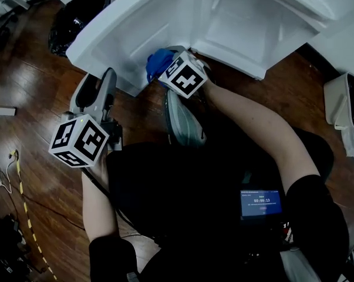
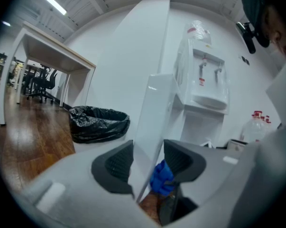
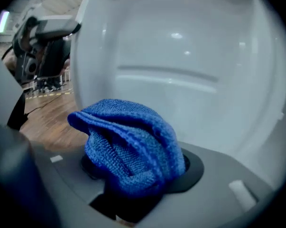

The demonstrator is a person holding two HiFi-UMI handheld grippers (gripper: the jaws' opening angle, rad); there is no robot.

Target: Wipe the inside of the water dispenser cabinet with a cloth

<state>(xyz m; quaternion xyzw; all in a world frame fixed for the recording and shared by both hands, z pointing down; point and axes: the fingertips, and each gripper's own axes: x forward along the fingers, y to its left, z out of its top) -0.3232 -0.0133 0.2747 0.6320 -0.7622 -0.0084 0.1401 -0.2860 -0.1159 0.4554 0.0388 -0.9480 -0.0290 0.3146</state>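
Note:
The white water dispenser cabinet (image 1: pixel 235 22) stands open at the top of the head view, its door (image 1: pixel 124 34) swung out to the left. My left gripper (image 1: pixel 100 78) is shut on the door's lower edge. In the left gripper view the door panel (image 2: pixel 154 113) runs between the two pads of that gripper (image 2: pixel 147 167). My right gripper (image 1: pixel 165 66) sits at the cabinet's bottom front edge, shut on a bunched blue cloth (image 1: pixel 158 60). The cloth (image 3: pixel 128 137) fills the right gripper (image 3: pixel 133 160) and hides its pads, with a curved white inner wall (image 3: pixel 190 70) just beyond. Past the door's edge, the cloth (image 2: pixel 161 177) also shows.
A black rubbish bag (image 1: pixel 83 13) lies left of the door on the wooden floor. A grey shoe (image 1: pixel 185 122) is just below the cabinet. A white appliance (image 1: pixel 347 107) stands at the right edge. Cables (image 1: pixel 6 169) trail at the left. A white table (image 2: pixel 48 56) stands further off.

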